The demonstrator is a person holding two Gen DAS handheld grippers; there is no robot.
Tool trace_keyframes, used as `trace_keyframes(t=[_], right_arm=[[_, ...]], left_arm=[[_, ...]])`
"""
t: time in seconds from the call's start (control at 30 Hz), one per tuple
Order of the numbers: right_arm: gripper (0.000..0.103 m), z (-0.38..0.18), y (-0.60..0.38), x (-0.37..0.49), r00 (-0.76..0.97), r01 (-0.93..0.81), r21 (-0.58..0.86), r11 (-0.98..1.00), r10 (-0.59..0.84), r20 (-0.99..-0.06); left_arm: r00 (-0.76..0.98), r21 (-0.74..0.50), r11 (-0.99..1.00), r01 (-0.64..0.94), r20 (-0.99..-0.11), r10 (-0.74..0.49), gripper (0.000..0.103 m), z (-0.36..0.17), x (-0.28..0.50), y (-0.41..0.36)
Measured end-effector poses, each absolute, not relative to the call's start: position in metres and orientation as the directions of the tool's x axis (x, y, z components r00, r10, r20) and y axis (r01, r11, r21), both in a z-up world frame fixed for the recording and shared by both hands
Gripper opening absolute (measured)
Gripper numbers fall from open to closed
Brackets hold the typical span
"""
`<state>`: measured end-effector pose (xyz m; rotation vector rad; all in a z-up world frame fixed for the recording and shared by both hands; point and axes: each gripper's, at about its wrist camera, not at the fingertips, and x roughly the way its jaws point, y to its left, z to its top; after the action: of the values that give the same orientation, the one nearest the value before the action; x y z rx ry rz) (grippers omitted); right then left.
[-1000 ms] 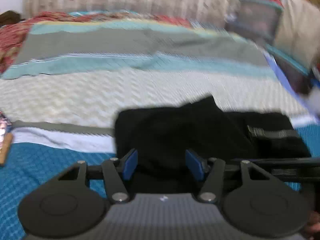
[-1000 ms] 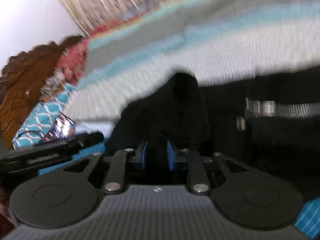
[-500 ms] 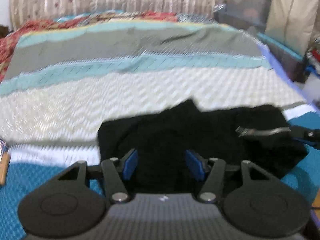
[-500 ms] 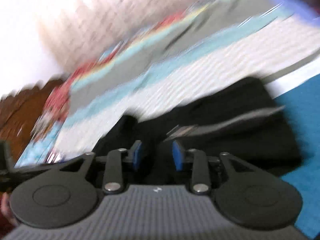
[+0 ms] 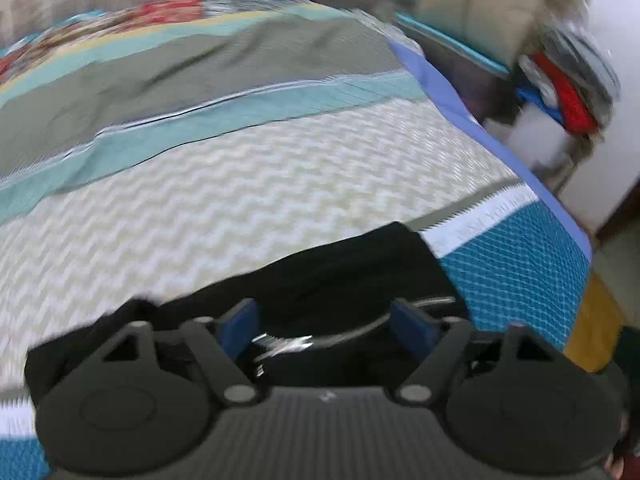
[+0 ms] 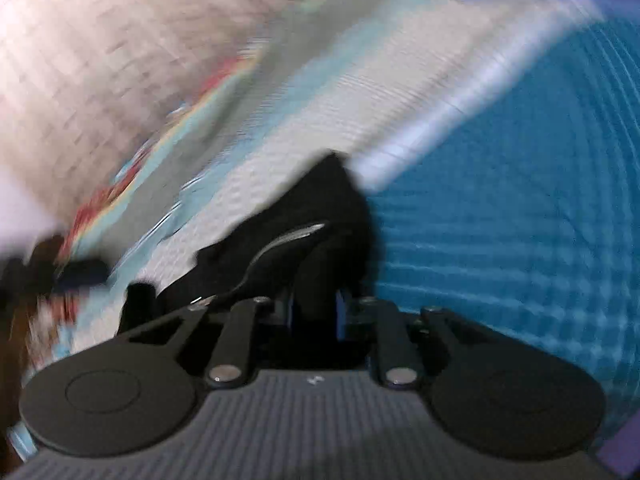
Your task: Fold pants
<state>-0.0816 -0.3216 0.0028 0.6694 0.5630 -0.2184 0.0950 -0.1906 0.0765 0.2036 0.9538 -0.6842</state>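
Observation:
The black pants (image 5: 340, 276) lie folded in a bundle on the bed, with a grey striped waistband (image 5: 288, 342) showing. My left gripper (image 5: 326, 326) is open, its blue pads on either side of the waistband, just above the cloth. In the right wrist view my right gripper (image 6: 316, 310) is shut on a fold of the black pants (image 6: 288, 236), which stretch away from the fingers. The view is blurred.
The bed is covered by a striped spread with a cream zigzag band (image 5: 224, 208), teal bands and a blue patterned patch (image 5: 516, 268). The bed's right edge (image 5: 560, 204) drops off to a floor with storage boxes and clothes (image 5: 560, 92).
Both grippers have swung to the right across the bed. The left gripper has come closer over the waistband. The right gripper has narrowed onto a fold of the pants.

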Motion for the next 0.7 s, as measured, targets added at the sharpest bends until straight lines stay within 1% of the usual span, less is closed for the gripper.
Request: trace_keyframes(t=[0.03, 0.1, 0.2, 0.27, 0.3, 0.33, 0.37, 0.4, 0.43, 0.5, 0.53, 0.57, 0.63, 0.67, 0.7], right_arm=[[0.021, 0.011, -0.311, -0.079, 0.828, 0.348, 0.457, 0.818, -0.04, -0.56], [0.021, 0.022, -0.292, -0.078, 0.83, 0.315, 0.351, 0.882, -0.076, -0.553], [0.021, 0.029, -0.273, -0.084, 0.84, 0.26, 0.248, 0.933, -0.091, -0.535], [0.021, 0.031, -0.268, -0.088, 0.847, 0.23, 0.2, 0.953, -0.094, -0.523], [0.021, 0.032, -0.262, -0.086, 0.849, 0.216, 0.176, 0.96, -0.095, -0.52], [0.021, 0.033, -0.259, -0.084, 0.852, 0.201, 0.152, 0.968, -0.096, -0.515], [0.021, 0.034, -0.258, -0.081, 0.856, 0.19, 0.137, 0.972, -0.096, -0.509], [0.021, 0.036, -0.256, -0.083, 0.862, 0.177, 0.131, 0.975, -0.09, -0.499], [0.021, 0.035, -0.249, -0.078, 0.866, 0.167, 0.135, 0.977, -0.08, -0.494], [0.022, 0.036, -0.249, -0.08, 0.874, 0.161, 0.144, 0.976, -0.074, -0.481], [0.028, 0.036, -0.25, -0.081, 0.879, 0.158, 0.154, 0.975, -0.067, -0.472], [0.03, 0.036, -0.252, -0.083, 0.886, 0.156, 0.17, 0.973, -0.061, -0.46], [0.06, 0.034, -0.256, -0.084, 0.885, 0.156, 0.194, 0.968, -0.05, -0.463], [0.062, 0.032, -0.257, -0.082, 0.88, 0.159, 0.207, 0.965, -0.044, -0.472], [0.06, 0.03, -0.258, -0.08, 0.875, 0.161, 0.221, 0.962, -0.036, -0.482]], left_arm=[[0.374, -0.121, 0.757, 0.642, -0.812, -0.447, 0.087, 0.078, 0.095, -0.207], [0.359, -0.09, 0.729, 0.679, -0.825, -0.436, 0.091, 0.077, 0.094, -0.236], [0.344, -0.034, 0.692, 0.721, -0.85, -0.399, 0.094, 0.071, 0.088, -0.27], [0.342, 0.026, 0.681, 0.731, -0.879, -0.333, 0.094, 0.062, 0.084, -0.287], [0.334, 0.041, 0.675, 0.736, -0.89, -0.311, 0.089, 0.056, 0.082, -0.292], [0.33, 0.053, 0.669, 0.741, -0.897, -0.294, 0.066, 0.052, 0.081, -0.295], [0.329, 0.072, 0.661, 0.747, -0.904, -0.272, 0.048, 0.048, 0.079, -0.295], [0.323, 0.081, 0.658, 0.749, -0.911, -0.255, 0.026, 0.046, 0.08, -0.293], [0.323, 0.072, 0.67, 0.739, -0.911, -0.258, 0.019, 0.046, 0.082, -0.287], [0.31, 0.025, 0.696, 0.718, -0.907, -0.287, 0.016, 0.053, 0.089, -0.272], [0.303, -0.003, 0.711, 0.703, -0.904, -0.303, 0.016, 0.058, 0.093, -0.262], [0.3, -0.023, 0.721, 0.693, -0.9, -0.317, 0.016, 0.063, 0.096, -0.254], [0.298, -0.06, 0.735, 0.675, -0.89, -0.346, 0.016, 0.073, 0.099, -0.233], [0.3, -0.069, 0.74, 0.669, -0.886, -0.353, 0.016, 0.078, 0.1, -0.228], [0.299, -0.082, 0.744, 0.663, -0.882, -0.364, 0.015, 0.082, 0.1, -0.22]])
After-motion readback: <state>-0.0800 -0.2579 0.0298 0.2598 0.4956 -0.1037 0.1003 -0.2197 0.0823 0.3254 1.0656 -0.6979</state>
